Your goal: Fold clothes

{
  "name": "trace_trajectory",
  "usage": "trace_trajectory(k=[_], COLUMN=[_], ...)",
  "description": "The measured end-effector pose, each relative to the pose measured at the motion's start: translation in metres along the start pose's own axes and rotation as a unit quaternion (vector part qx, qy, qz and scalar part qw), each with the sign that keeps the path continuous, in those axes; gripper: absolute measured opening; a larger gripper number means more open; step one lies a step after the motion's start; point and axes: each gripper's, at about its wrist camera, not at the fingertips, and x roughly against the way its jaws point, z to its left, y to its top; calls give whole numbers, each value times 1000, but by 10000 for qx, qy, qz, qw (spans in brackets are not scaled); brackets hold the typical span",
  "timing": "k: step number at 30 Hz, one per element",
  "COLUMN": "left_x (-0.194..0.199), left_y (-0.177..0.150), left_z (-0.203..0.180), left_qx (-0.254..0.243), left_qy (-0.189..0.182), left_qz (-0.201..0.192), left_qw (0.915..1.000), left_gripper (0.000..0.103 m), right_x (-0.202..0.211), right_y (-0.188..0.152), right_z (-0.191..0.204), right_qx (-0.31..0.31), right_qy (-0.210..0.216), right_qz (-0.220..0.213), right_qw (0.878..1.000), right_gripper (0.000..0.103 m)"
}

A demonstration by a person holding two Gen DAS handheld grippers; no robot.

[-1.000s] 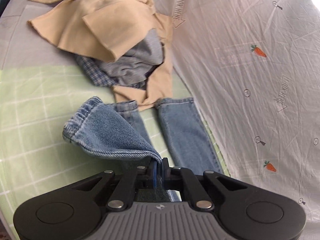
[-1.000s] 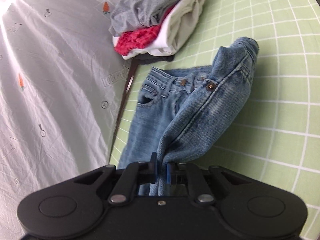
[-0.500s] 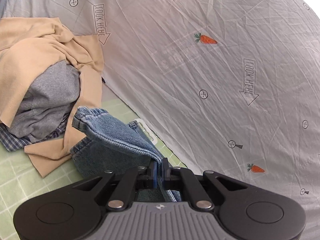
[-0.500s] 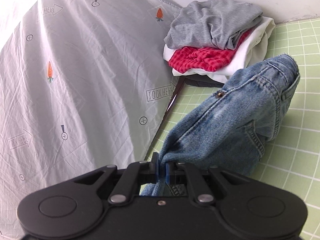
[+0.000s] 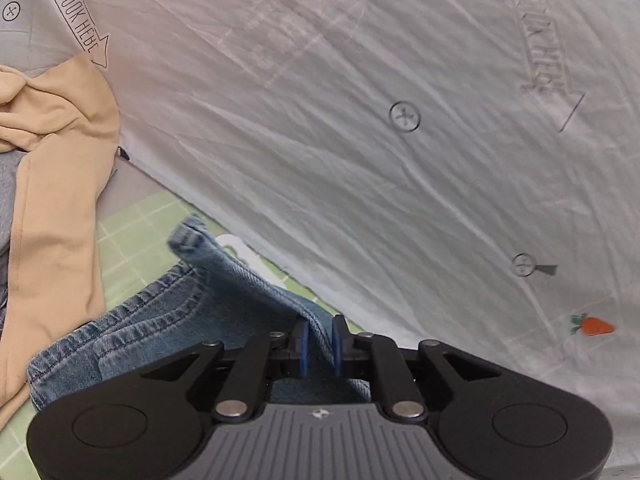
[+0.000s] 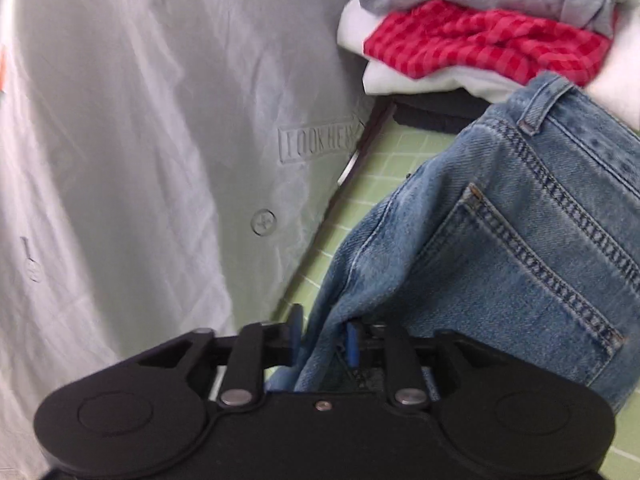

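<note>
Beside the tan garment [image 5: 52, 208] in the left wrist view, the left tongs [image 5: 319, 344] pinch a jeans [image 5: 168, 320] hem over the green grid tabletop [image 5: 136, 240]. Below the stacked clothes [image 6: 480, 36] in the right wrist view, the right tongs [image 6: 323, 340] stand slightly spread around the jeans' waist fabric.

A: The faded blue denim jeans [image 6: 520, 248] look coarse, a heavy twill with raised pale stitching and small metal rivets at the pocket corners.

B: And the beige soft cloth garment [image 5: 52, 208]?

A: Smooth, matt knit. The white crinkled sheet printed with carrots [image 5: 360, 140] is thin, creased and faintly shiny.

B: The grippers?

A: The left gripper [image 5: 319, 346] is matt black plastic with a ribbed grey panel, bright metal pivot pins and blue pads. The right gripper [image 6: 323, 340] is the same black plastic. The pale green gridded mat [image 6: 368, 192] on the surface looks smooth and matt.
</note>
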Motion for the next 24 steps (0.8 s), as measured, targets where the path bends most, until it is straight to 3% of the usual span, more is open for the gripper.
trace_trajectory(k=[1, 3, 4, 5, 11, 15, 17, 19, 20, 24], left_x=[-1, 6, 10, 13, 33, 34, 32, 28, 26, 23], left_y=[-3, -16, -23, -30, -72, -86, -86, -85, -84, -88], left_z=[1, 12, 19, 28, 88, 103, 98, 92, 89, 78], left_qx=[-11, -33, -29, 7, 661, 828, 730, 642, 601, 423], left_qy=[29, 101, 194, 335, 933, 1021, 990, 1022, 1050, 1185], left_qz=[14, 37, 88, 187, 776, 871, 865, 848, 838, 788], left_qw=[10000, 9999, 9998, 9993, 9904, 9875, 9886, 9891, 9891, 9889], left_gripper=[18, 34, 43, 43, 50, 54, 65, 69, 72, 78], right_x=[-6, 1, 5, 13, 59, 66, 60, 54, 51, 39], right_y=[-5, -24, -33, -41, -89, -104, -105, -105, -105, -104], right_z=[6, 16, 20, 16, -12, -36, -45, -51, -52, -39], right_qx=[142, 751, 1042, 1070, 1224, 331, -220, -621, -760, -687], right_qy=[-178, -416, -534, -648, -1326, -1154, -1040, -856, -776, -766], right_qz=[51, 0, -22, 13, 226, 557, 693, 743, 687, 787], right_qw=[9997, 9963, 9931, 9921, 9833, 9912, 9919, 9916, 9917, 9916], right_gripper=[49, 54, 66, 71, 73, 79, 79, 81, 86, 89])
